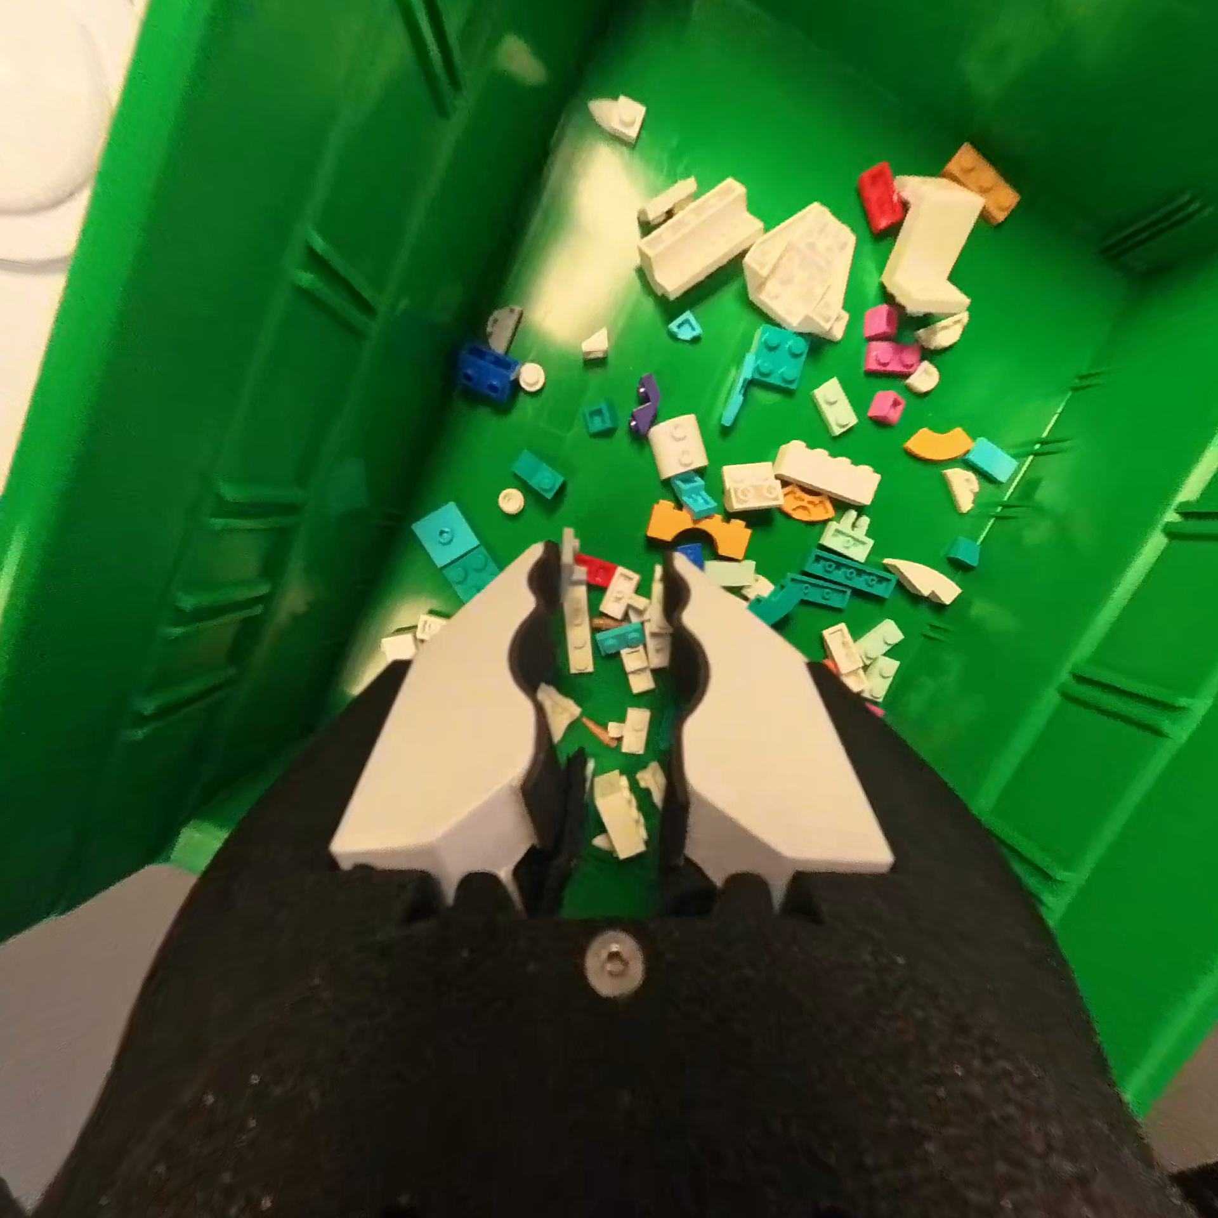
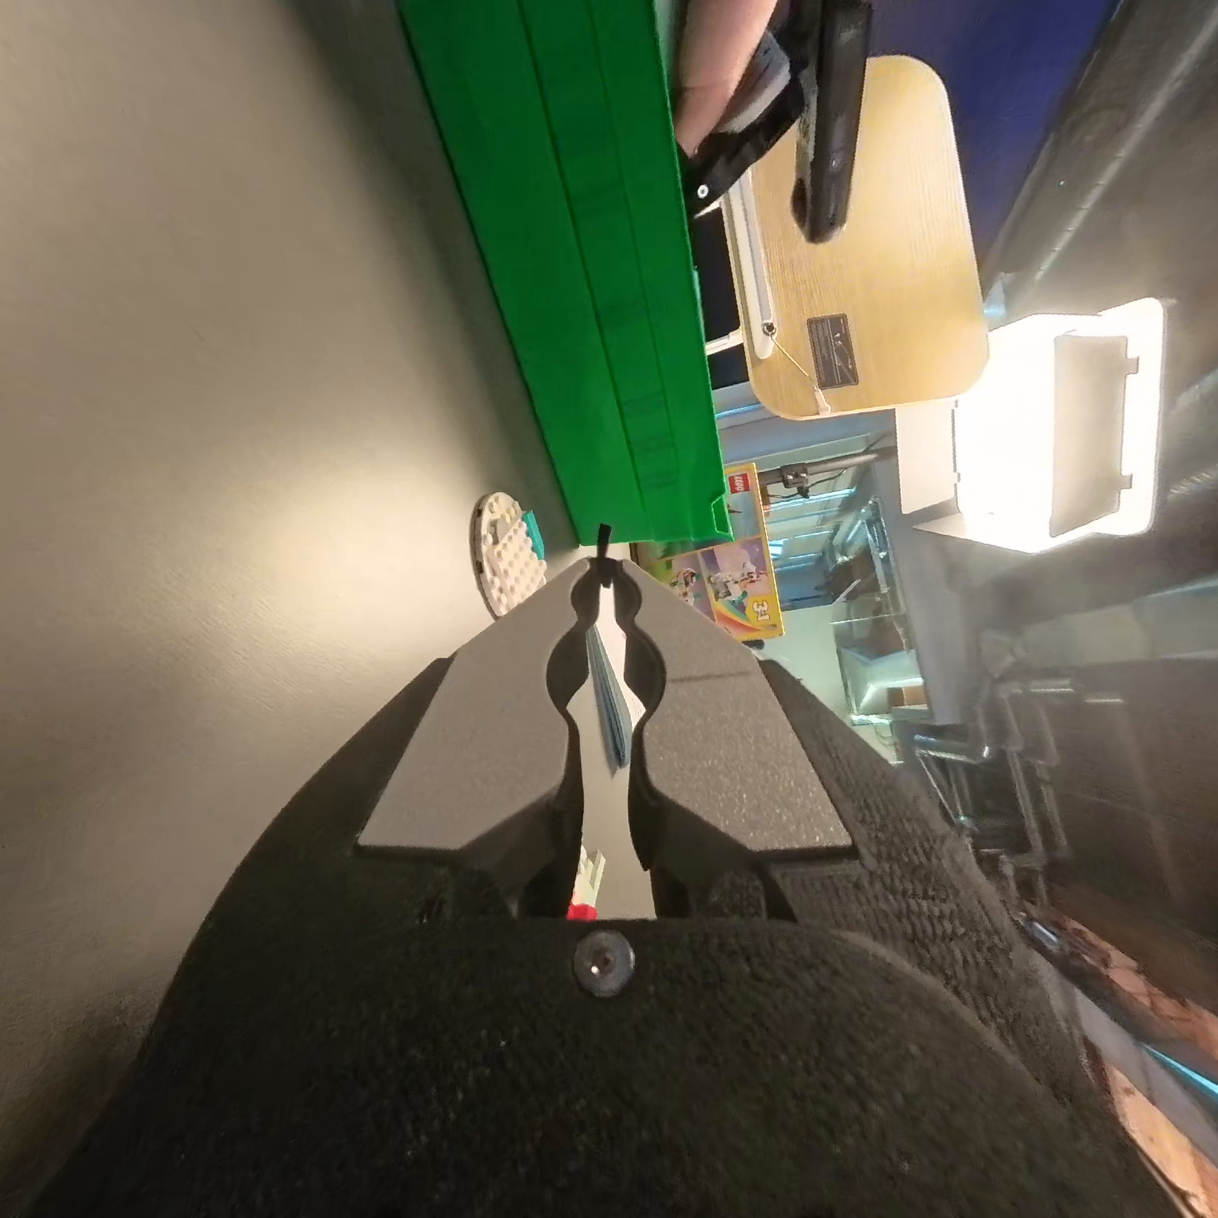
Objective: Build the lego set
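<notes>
Inside the green bin (image 1: 277,461), loose bricks (image 1: 778,422) crowd the parted left claw (image 1: 609,557) — right claw (image 2: 605,568) pinches a small black piece (image 2: 602,547).

Left gripper (image 1: 616,560): open, above the green bin (image 1: 277,461), pointing down at the loose toy bricks (image 1: 758,422).
Thin white plate (image 1: 575,606): stood on edge right by the left finger; held or not, hard to tell.
Right gripper (image 2: 603,568): tips pinched on a small thin black piece (image 2: 602,542), which stuck out toward the bin's corner.
Round white studded plate (image 2: 504,553): on the table, next to the bin.
</notes>
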